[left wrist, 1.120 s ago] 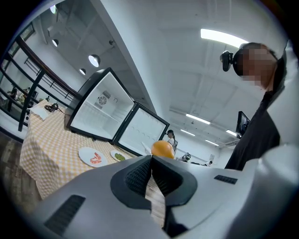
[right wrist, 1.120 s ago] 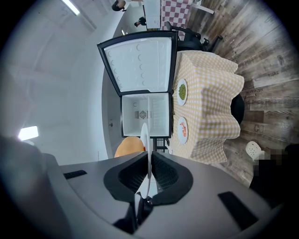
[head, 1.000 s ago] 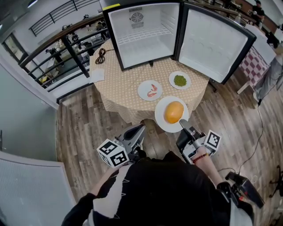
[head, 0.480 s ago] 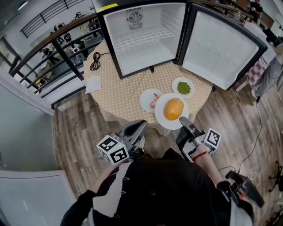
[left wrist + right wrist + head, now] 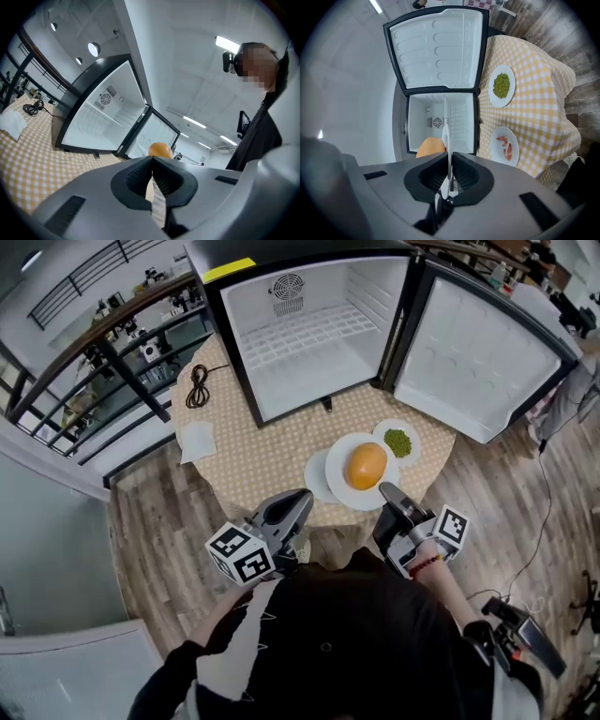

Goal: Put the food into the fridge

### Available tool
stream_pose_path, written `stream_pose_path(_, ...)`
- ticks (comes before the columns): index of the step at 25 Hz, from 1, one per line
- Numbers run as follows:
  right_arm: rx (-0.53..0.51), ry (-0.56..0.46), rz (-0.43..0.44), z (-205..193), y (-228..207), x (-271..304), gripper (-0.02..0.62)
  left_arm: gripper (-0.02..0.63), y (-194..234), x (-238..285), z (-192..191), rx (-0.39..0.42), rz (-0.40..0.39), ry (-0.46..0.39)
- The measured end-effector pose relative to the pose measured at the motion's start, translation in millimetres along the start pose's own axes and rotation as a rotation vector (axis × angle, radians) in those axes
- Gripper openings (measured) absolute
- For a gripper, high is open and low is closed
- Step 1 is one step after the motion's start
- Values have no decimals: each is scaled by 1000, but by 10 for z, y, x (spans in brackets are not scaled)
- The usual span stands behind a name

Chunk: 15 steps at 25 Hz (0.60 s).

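Observation:
My right gripper (image 5: 387, 493) is shut on the near rim of a white plate (image 5: 340, 486) that carries a round orange food (image 5: 366, 465). The plate hangs above the table's front edge. In the right gripper view the plate (image 5: 446, 133) stands edge-on between the jaws of that gripper (image 5: 449, 158), with the orange food (image 5: 431, 147) to its left. A plate of green peas (image 5: 398, 442) and a plate of shrimp (image 5: 315, 474), half hidden under the held plate, lie on the table. The small fridge (image 5: 309, 334) stands open and empty. My left gripper (image 5: 299, 502) is shut with nothing in it, near the table's front edge.
The round table (image 5: 272, 442) has a yellow checked cloth. A coiled black cable (image 5: 195, 386) and a white napkin (image 5: 197, 440) lie at its left. The fridge door (image 5: 478, 352) swings out to the right. Railings stand at the far left, over wood flooring.
The plate with the orange food has moved up and toward the fridge and now overlaps the shrimp plate. The view has shifted closer to the table. Both grippers stay shut.

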State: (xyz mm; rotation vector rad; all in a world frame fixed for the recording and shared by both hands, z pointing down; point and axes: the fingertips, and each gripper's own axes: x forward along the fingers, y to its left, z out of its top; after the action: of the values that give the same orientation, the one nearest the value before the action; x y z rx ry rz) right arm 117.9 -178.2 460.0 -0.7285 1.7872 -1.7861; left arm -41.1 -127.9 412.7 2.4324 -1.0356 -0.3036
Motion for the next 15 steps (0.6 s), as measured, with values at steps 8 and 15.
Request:
stream_pose_path(8,-35,-57,-4,169,138,369,28,15,344,171,380,23,-64,-7)
stream_pose_path(15,-61,-97,2,227,186,740,28,15,688,304,578,25,-119,24)
